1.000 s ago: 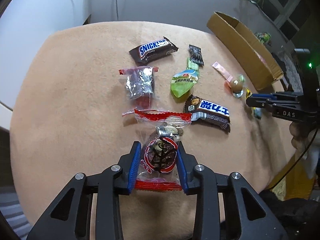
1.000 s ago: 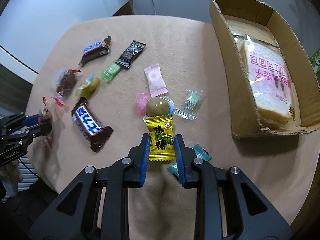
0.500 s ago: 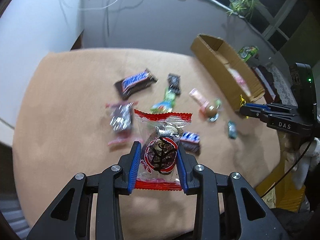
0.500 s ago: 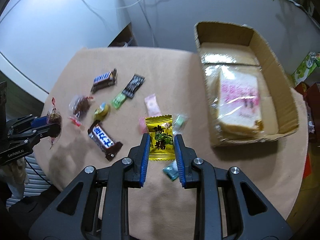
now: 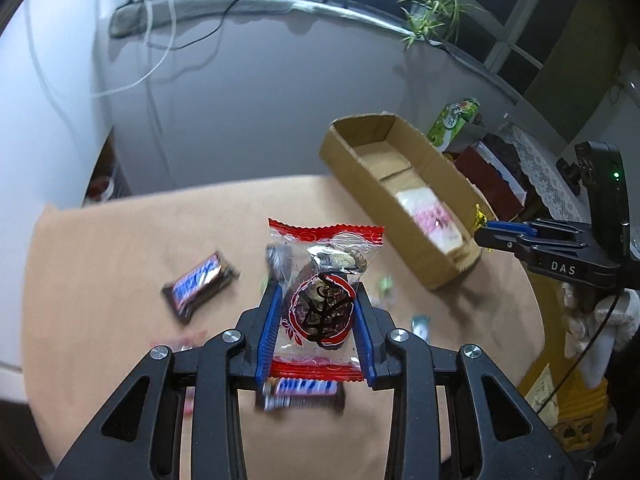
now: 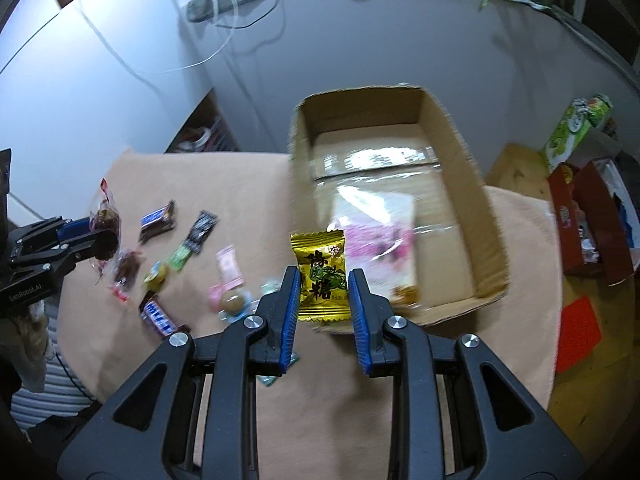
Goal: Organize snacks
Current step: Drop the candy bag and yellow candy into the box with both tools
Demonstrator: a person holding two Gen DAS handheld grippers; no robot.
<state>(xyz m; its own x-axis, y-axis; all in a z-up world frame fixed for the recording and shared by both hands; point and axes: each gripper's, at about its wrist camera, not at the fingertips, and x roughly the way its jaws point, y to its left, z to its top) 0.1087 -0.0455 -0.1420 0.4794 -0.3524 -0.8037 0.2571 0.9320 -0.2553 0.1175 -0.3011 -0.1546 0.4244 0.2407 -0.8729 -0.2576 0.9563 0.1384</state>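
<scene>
My left gripper [image 5: 318, 312] is shut on a clear red-edged snack packet [image 5: 322, 280] and holds it high above the tan table [image 5: 100, 264]. My right gripper [image 6: 324, 296] is shut on a yellow candy packet [image 6: 322, 276], held in the air at the near left edge of the open cardboard box [image 6: 480, 184]. A wrapped bread pack [image 6: 380, 248] lies in the box. The box [image 5: 404, 196] also shows in the left wrist view, with the right gripper [image 5: 480, 230] at its near end. The left gripper [image 6: 106, 236] shows at the far left of the right wrist view.
Loose snacks lie on the table: a Snickers bar [image 5: 200, 286], a blue-labelled bar [image 6: 160, 318], a black packet [image 6: 202, 228], a pink candy [image 6: 228, 268], a round candy [image 6: 232, 302]. Boxes and a green carton [image 6: 572, 128] stand right of the table. A wall is behind.
Both grippers have risen well above the table with their packets. The right gripper has moved toward the cardboard box; the left has also swung toward it.
</scene>
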